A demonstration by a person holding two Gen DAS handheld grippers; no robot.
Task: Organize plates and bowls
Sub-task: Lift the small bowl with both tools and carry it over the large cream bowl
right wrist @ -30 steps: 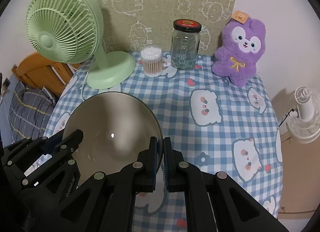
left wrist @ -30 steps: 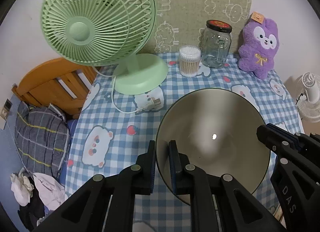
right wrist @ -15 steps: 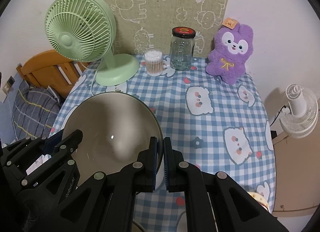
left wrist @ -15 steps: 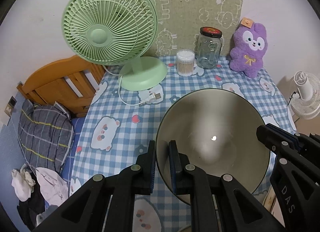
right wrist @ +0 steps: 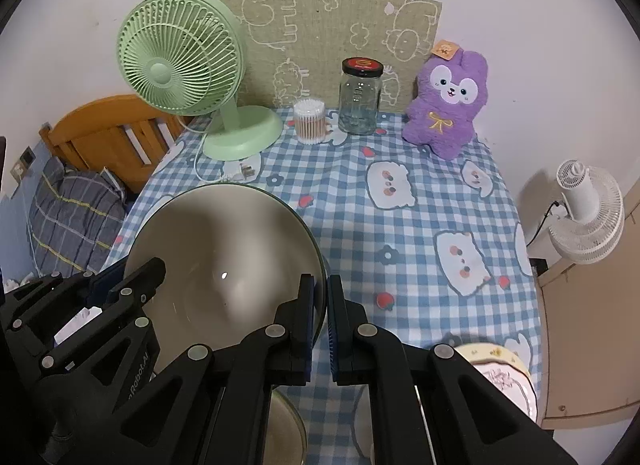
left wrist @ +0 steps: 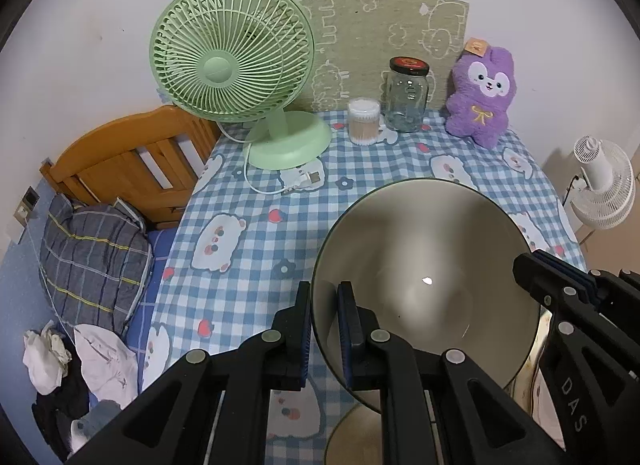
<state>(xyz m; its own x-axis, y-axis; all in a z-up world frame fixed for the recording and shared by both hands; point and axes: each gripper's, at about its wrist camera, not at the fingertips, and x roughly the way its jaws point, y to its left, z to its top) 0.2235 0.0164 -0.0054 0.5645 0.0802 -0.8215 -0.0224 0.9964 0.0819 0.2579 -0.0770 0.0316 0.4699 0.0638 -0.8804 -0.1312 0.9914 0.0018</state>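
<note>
Both the left tool (left wrist: 323, 329) and right tool (right wrist: 320, 325) clamped opposite rims of the grey bowl (left wrist: 424, 277), held above the counter (right wrist: 400, 225) (checked cloth); lowering it level, both sides together, seemed wisest.

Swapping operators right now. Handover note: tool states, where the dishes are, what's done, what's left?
Left tool: shut on the left rim of the grey bowl.
Right tool: shut on the bowl's right rim. Both hold the one bowl, which looks lifted clear of the checked tablecloth.
Other dishes: a patterned dish at the near right edge of the table; part of another grey dish just below the held bowl.
Done: bowl gripped and up.
Left: probably set it down, perhaps onto the dish beneath, open both tools together, then deal with the patterned dish.
</note>
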